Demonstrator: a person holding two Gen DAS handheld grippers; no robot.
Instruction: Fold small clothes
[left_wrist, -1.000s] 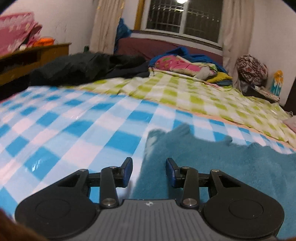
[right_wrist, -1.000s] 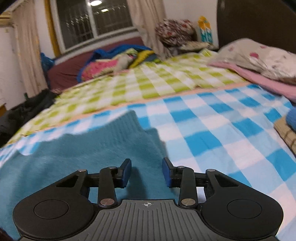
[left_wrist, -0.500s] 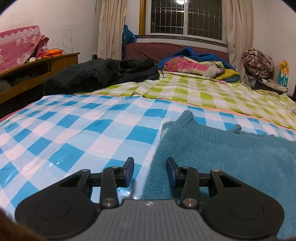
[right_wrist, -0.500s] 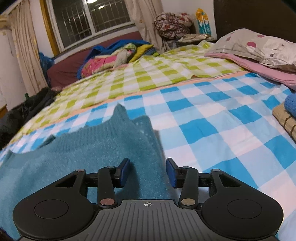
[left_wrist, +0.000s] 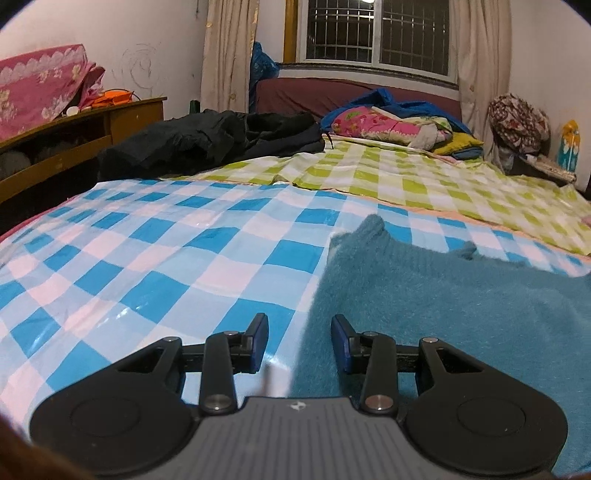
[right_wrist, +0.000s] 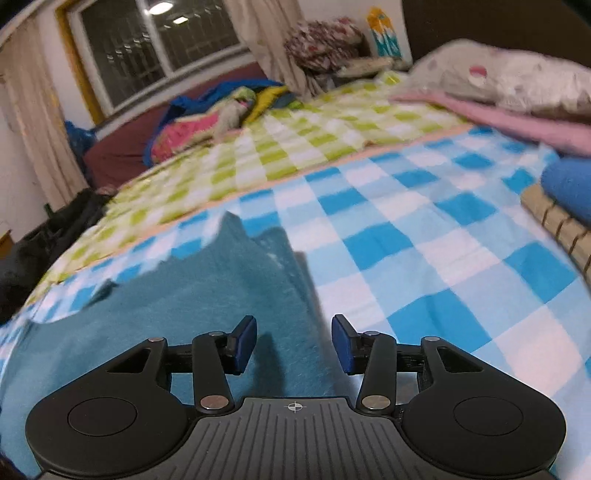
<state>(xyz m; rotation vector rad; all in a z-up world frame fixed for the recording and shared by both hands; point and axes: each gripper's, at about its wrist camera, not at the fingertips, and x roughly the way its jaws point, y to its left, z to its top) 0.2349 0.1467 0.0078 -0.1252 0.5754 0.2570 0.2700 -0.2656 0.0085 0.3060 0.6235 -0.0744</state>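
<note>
A fuzzy teal garment (left_wrist: 450, 291) lies flat on the blue-and-white checked sheet (left_wrist: 147, 258); it also shows in the right wrist view (right_wrist: 192, 295). My left gripper (left_wrist: 298, 341) is open and empty, straddling the garment's left edge just above the sheet. My right gripper (right_wrist: 293, 341) is open and empty over the garment's right edge, where a folded flap (right_wrist: 284, 254) rises in a point. Both near corners of the garment are hidden under the gripper bodies.
A green checked sheet (left_wrist: 388, 177) lies beyond. Dark clothes (left_wrist: 207, 140) and a colourful pile (left_wrist: 391, 123) sit at the far end. A wooden shelf (left_wrist: 74, 136) stands left. A pillow (right_wrist: 498, 77), a pink blanket (right_wrist: 517, 125) and folded items (right_wrist: 565, 206) lie right.
Both grippers have drawn back and lifted slightly, so more of the garment and bed shows. The right gripper's jaws have opened a little wider. The right view has tilted.
</note>
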